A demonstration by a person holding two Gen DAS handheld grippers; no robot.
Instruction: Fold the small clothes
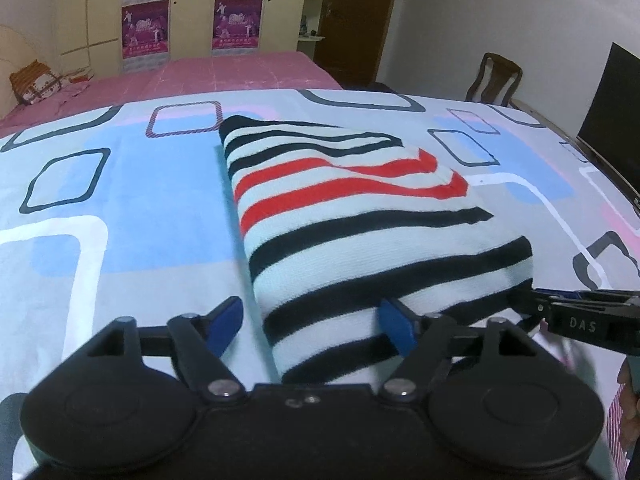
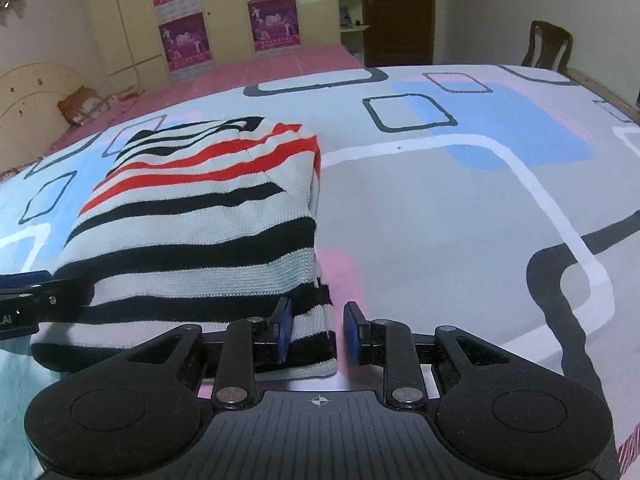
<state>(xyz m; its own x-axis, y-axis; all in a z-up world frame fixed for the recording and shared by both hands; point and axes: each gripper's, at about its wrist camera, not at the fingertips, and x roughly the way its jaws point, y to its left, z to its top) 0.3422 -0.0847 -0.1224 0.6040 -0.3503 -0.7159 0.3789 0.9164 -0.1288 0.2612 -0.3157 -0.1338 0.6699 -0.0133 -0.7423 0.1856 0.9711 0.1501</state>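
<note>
A striped sweater (image 1: 360, 216), folded into a long packet, lies on the patterned bedsheet (image 1: 120, 220), filling the centre of the left wrist frame and the left half of the right wrist frame. Its long axis runs away from us toward the top of both frames, and its near end sits right at the tools. We see the left hand-held gripper (image 1: 316, 326) at the bottom of its frame with jaws wide apart, the packet's near left corner lying between them. The right hand-held gripper (image 2: 316, 332) has its jaws apart too, straddling the near right corner, where the layered edges show (nothing looks pinched). Both stand equally close, so we judge the coming move turns on closing at these two near corners and carrying that end toward the far end. Beyond the sheet lie a pink bedspread (image 2: 280, 66), a postered wardrobe (image 2: 188, 12), a dark door (image 2: 400, 12) and a wooden chair (image 2: 548, 46).
</note>
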